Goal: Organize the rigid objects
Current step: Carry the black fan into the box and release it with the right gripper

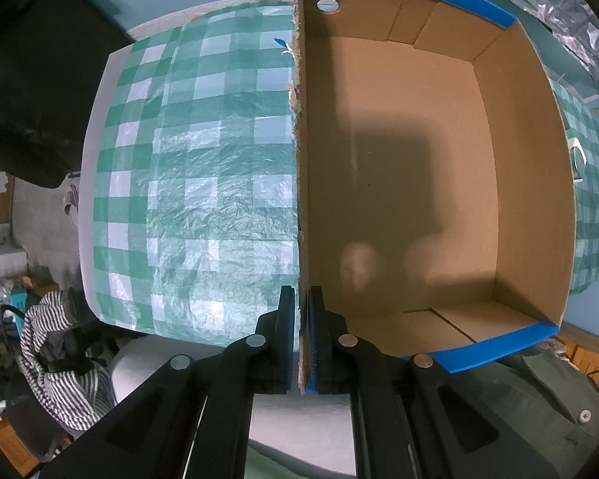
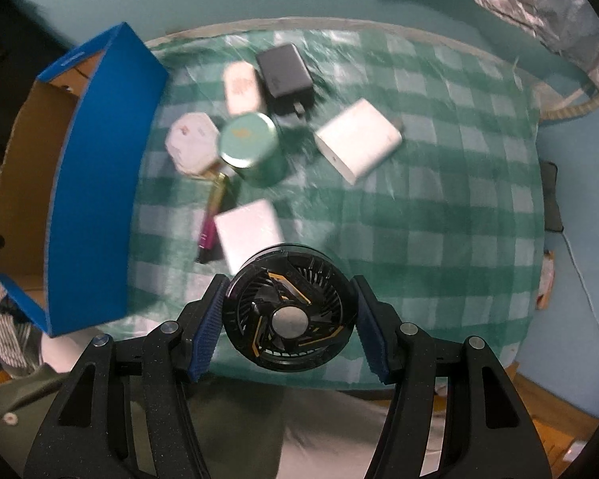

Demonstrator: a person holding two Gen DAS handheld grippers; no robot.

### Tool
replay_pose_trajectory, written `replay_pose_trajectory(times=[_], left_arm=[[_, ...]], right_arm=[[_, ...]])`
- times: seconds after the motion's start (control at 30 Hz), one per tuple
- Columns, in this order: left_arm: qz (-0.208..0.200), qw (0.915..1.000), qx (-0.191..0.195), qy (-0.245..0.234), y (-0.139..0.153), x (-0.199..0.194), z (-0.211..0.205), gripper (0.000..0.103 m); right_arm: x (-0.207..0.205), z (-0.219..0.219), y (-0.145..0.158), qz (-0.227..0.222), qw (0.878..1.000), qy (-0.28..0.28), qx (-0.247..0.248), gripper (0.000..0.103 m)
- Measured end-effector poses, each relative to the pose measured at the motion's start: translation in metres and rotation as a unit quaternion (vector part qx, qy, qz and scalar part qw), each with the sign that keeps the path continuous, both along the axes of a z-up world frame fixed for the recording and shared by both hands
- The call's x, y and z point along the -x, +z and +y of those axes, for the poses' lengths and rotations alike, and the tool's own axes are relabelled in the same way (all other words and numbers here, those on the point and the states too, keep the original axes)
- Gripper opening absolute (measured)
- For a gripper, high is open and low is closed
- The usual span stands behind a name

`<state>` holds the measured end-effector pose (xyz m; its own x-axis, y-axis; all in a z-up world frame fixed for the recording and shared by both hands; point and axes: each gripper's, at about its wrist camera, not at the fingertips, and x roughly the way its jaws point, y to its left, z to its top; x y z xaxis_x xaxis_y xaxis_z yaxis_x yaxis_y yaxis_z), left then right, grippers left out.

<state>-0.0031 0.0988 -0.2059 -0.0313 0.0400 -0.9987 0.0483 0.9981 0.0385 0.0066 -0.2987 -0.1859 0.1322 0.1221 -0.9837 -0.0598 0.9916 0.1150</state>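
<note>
Left gripper (image 1: pixel 300 335) pointing straight down, clamped on the cardboard box (image 1: pixel 419 183) wall, right gripper (image 2: pixel 289 327) pointing down, gripping a round black fan (image 2: pixel 289 317) above the checked tablecloth (image 2: pixel 419 215)

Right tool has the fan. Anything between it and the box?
Only the box's own blue side wall stands between; the fan must clear its rim. The checked cloth between is bare; the loose items lie further back. Inside, the box floor is empty. The left tool pinches the opposite wall.

Green-and-white checked cloth (image 2: pixel 419 207), blue-sided brown box (image 2: pixel 96 183), black fan (image 2: pixel 289 311), green tin (image 2: pixel 251 147).
</note>
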Motion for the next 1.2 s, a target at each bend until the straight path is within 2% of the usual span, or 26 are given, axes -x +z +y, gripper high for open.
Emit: replay_pose_trajectory(times=[0.13, 0.3, 0.57, 1.2], left_arm=[[-0.001, 1.0, 0.002, 0.0, 0.001, 0.001, 0.0, 0.006], [0.0, 1.0, 0.003, 0.0, 0.001, 0.001, -0.001, 0.006], [0.0, 1.0, 0.004, 0.0, 0.001, 0.003, -0.001, 0.006], [0.003, 1.0, 0.001, 0.006, 0.001, 0.007, -0.002, 0.005]], right_arm=[[-0.006, 0.004, 0.02, -0.017, 1.0, 0.016, -0.01, 0.061], [-0.022, 0.033, 0.045, -0.035, 0.998, 0.044, -0.017, 0.061], [-0.046, 0.076, 0.063, -0.057, 0.993, 0.098, -0.018, 0.061], [-0.083, 0.158, 0.056, -0.065, 0.978, 0.197, -0.009, 0.061]])
